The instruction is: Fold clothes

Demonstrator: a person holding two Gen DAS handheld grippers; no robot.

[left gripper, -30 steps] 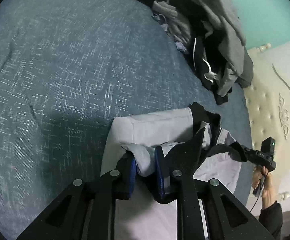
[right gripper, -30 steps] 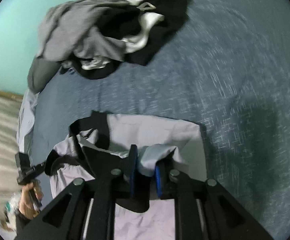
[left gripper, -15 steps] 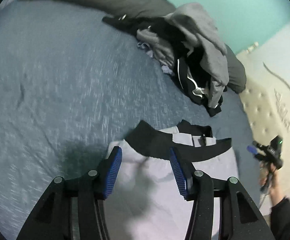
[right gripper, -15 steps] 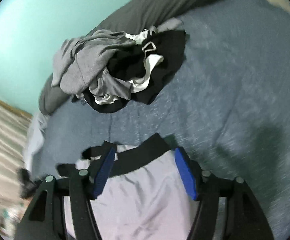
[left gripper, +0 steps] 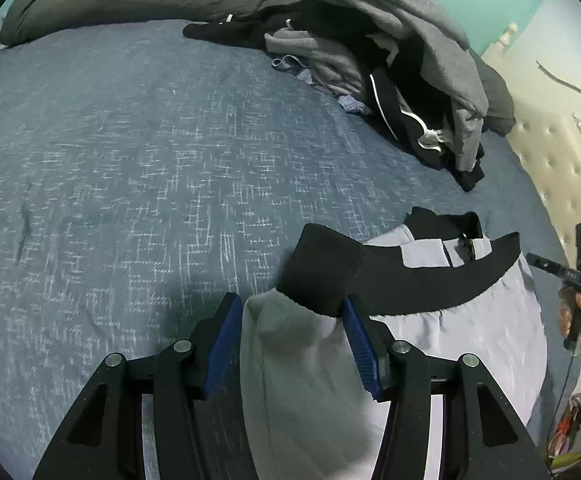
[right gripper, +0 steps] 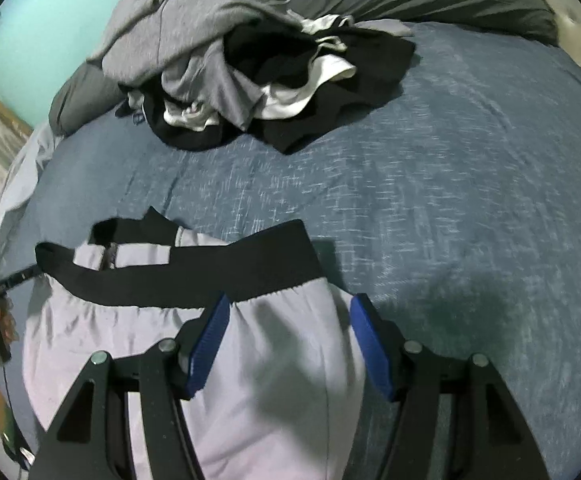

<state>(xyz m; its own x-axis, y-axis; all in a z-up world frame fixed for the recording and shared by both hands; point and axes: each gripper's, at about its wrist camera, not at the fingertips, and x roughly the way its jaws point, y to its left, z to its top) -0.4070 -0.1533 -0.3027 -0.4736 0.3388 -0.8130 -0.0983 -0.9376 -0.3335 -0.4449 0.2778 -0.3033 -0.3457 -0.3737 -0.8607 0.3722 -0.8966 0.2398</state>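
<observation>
Cloth this thin is light, limp and slippery: from my left wrist the left gripper point(left gripper: 290, 340) has just opened, straddling the lilac garment point(left gripper: 450, 320) on the bed point(left gripper: 130, 160), while from my right wrist the right gripper point(right gripper: 290, 344) has likewise opened, so I'd pinch its black waistband point(right gripper: 210, 276).

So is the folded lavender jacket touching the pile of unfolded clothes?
Apart. The right wrist view shows bare blue bedspread between the jacket and the clothes pile.

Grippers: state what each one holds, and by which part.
Nothing. The left gripper and right gripper have just opened, and both stand open above the jacket, which lies on the bed.
</observation>
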